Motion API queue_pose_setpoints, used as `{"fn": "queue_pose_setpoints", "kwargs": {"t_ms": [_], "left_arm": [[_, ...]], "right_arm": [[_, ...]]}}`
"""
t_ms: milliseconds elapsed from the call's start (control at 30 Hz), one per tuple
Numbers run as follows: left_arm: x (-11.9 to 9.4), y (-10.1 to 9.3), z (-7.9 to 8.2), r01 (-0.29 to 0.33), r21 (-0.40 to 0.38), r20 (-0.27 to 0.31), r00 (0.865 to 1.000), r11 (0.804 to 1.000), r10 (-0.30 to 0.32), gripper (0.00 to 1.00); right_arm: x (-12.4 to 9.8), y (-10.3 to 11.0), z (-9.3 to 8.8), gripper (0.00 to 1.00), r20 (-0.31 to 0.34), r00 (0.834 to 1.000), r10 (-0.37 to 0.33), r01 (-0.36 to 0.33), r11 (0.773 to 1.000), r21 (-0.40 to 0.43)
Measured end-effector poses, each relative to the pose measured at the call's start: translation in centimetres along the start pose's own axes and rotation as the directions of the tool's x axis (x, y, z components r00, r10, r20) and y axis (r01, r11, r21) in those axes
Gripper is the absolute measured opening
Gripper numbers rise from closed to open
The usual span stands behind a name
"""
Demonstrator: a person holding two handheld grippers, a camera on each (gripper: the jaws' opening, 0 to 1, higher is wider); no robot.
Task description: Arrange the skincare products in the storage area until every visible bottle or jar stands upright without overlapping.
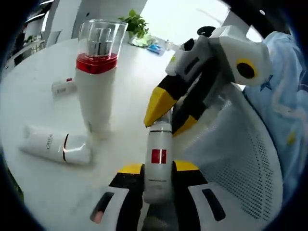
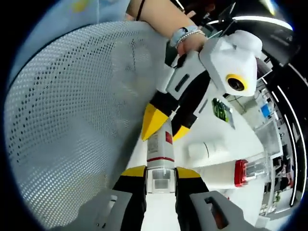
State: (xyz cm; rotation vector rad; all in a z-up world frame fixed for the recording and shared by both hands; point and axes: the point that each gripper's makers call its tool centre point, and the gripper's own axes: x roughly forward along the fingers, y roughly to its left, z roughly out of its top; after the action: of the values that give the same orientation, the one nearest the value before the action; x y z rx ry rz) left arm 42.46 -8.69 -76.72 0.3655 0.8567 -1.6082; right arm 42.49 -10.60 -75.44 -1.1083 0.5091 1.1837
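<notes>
**Slim bottle held between both tongs above the table edge**

In the left gripper view, the left tongs (image 1: 158,169) are seen pinching the lower body of a slim white bottle (image 1: 158,161) marked with a red square. The right tongs (image 1: 168,115) enter from the upper right, their yellow tips closed about the bottle's far end. In the right gripper view, the same bottle (image 2: 160,159) is gripped at its clear-capped end by the right tongs (image 2: 160,172), while the left tongs (image 2: 166,126) are pinched on its other end; a hand (image 2: 192,42) with a beaded bracelet is shown holding the left gripper. The bottle is thus carried by both tongs at once, just beside a white mesh basket (image 1: 240,159), whose perforated wall is also seen in the right gripper view (image 2: 72,120).

Farther out on the white table (image 1: 43,110), a tall bottle (image 1: 96,82) with a red band and clear cap stands upright. Near its base a white tube (image 1: 55,147) lies on its side, and a smaller white item (image 1: 63,86) lies beyond it. A potted plant (image 1: 134,21) is placed at the far edge.
</notes>
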Motion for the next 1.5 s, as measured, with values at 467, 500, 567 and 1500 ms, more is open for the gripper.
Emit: {"fn": "queue_pose_setpoints", "kwargs": {"t_ms": [467, 500, 567, 1500], "left_arm": [[-1.4, 1.4, 1.4, -0.067, 0.035, 0.091, 0.994, 0.997, 0.063, 0.23], [-1.5, 1.6, 1.5, -0.077, 0.031, 0.094, 0.993, 0.997, 0.074, 0.23], [-1.6, 1.6, 1.6, -0.082, 0.043, 0.102, 0.992, 0.996, 0.077, 0.23], [-2.8, 2.2, 4.2, -0.180, 0.166, 0.236, 0.962, 0.969, 0.139, 0.23]], "right_arm": [[-0.9, -2.4, -3.3, 0.22, 0.004, 0.994, -0.106, 0.096, 0.920, 0.381], [-0.9, -2.5, -3.1, 0.20, 0.041, 0.992, -0.116, 0.085, 0.887, 0.453], [-0.9, -2.5, -3.2, 0.19, 0.077, 0.992, -0.102, 0.042, 0.827, 0.560], [-2.6, -4.7, -1.0, 0.25, 0.462, 0.836, -0.297, -0.532, -0.230, 0.815]]}}
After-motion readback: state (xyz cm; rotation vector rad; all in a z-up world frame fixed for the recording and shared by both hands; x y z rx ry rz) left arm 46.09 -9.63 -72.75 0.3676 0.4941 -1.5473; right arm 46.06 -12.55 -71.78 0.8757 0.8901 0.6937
